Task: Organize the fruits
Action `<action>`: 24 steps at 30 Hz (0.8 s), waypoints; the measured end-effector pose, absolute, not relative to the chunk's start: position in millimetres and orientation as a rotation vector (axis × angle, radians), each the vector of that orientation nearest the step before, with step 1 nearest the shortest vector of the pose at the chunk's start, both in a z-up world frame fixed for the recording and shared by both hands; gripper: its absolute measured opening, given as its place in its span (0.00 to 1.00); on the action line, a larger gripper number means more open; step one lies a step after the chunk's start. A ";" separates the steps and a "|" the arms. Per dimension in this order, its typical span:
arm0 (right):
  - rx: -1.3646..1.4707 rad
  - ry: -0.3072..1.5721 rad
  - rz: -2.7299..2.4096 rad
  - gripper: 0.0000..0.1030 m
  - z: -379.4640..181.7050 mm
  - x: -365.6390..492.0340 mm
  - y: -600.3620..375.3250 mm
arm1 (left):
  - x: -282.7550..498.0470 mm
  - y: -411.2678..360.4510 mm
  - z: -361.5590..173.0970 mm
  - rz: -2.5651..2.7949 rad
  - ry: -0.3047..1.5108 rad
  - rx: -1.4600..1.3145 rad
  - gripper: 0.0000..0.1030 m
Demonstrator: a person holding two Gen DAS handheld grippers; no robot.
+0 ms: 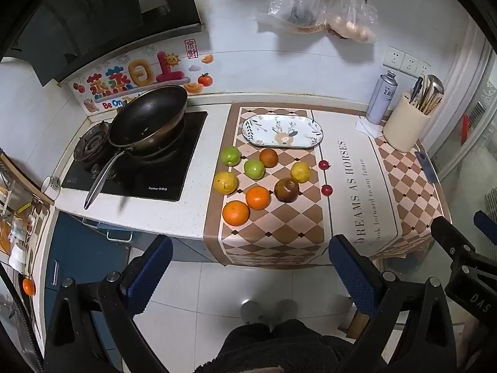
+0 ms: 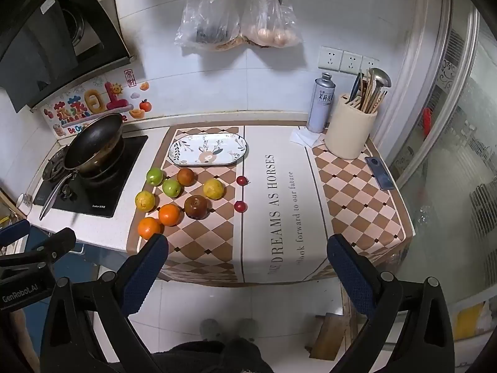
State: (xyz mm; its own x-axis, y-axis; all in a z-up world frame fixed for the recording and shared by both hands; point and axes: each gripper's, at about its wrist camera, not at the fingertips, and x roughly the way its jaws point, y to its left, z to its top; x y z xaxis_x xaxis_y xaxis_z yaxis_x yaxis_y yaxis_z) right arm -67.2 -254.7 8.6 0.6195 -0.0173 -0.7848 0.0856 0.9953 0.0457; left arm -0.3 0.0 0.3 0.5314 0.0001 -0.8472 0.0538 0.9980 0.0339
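Nothing appears to be organized yet: the patterned plate (image 1: 282, 131) at the back of the tabletop (image 1: 348, 174) is seen bare, while all the fruit lies loose on the checked mat in front of it. Two green fruits (image 1: 230, 155), two yellow ones (image 1: 225, 182), two oranges (image 1: 236, 213), a brownish orange one (image 1: 268, 157), a dark brown one (image 1: 286, 189) and two small red ones (image 1: 323, 164) are counted there. The left tongs (image 1: 248, 273) and the right tongs (image 2: 247, 267) are both held spread wide and empty, short of the tabletop's near edge, so every piece is judged still to be moved.
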 end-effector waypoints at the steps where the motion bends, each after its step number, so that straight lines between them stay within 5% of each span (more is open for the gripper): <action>1: 0.081 0.896 -0.060 1.00 8.7 -67.7 -254.5 | -0.3 0.0 0.2 -0.032 1.012 0.059 1.00; 24: 0.079 0.889 -0.057 1.00 8.3 -67.6 -247.1 | 6.3 4.3 8.5 -0.031 1.006 0.062 1.00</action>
State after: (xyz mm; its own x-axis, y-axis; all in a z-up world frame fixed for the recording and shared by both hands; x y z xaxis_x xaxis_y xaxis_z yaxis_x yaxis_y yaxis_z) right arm -67.6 -247.1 8.3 0.6292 -0.0164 -0.7771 0.0822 0.9956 0.0456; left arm 6.3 4.3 8.5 0.5346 0.0024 -0.8451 0.0545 0.9978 0.0372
